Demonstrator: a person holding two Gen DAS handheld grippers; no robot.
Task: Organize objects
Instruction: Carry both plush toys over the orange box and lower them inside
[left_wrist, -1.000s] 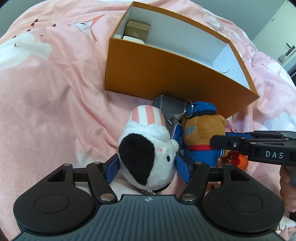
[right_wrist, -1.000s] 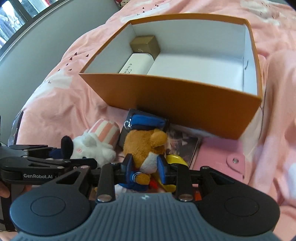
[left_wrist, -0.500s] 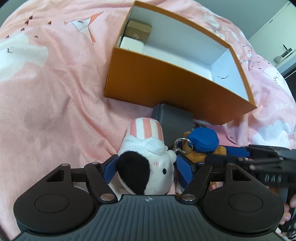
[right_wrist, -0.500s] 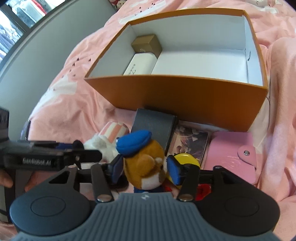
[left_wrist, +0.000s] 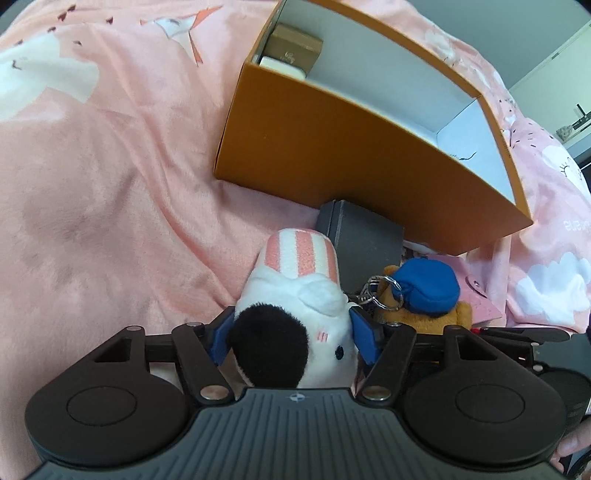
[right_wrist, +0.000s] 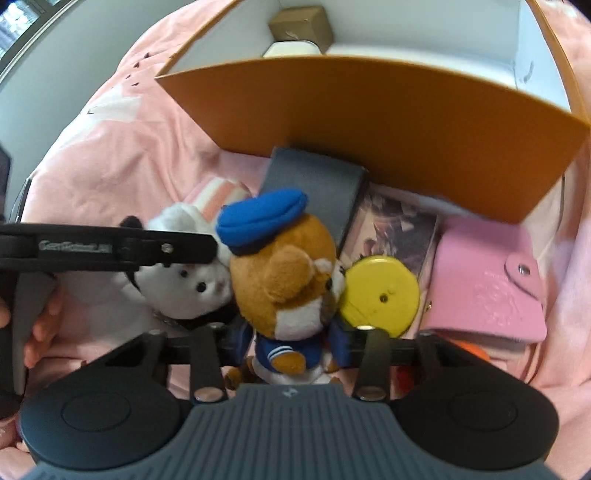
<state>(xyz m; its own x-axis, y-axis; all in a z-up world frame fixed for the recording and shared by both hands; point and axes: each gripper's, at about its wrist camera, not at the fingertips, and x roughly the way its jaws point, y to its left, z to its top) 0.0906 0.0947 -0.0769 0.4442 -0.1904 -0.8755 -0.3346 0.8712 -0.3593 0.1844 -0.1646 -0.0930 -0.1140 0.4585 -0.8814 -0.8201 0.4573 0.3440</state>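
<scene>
We hold two toys before the box (left_wrist: 332, 147)
Left gripper (left_wrist: 291, 339) grasps the white plush (left_wrist: 295, 332), right gripper (right_wrist: 291, 349) grasps the bear (right_wrist: 284, 277); the box holds a small brown carton (left_wrist: 293, 51) and a white tube (left_wrist: 282, 66).

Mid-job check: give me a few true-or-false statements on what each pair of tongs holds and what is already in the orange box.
1. The left tongs are shut on the white plush toy. True.
2. The right tongs hold the yellow disc. False: they grip the brown bear plush; the yellow disc lies on the pink blanket.
3. The orange box already holds a small brown box. True.
4. The pink wallet is inside the orange box. False: it lies outside, by the front wall.
5. The bear wears a red cap. False: its cap is blue.
</scene>
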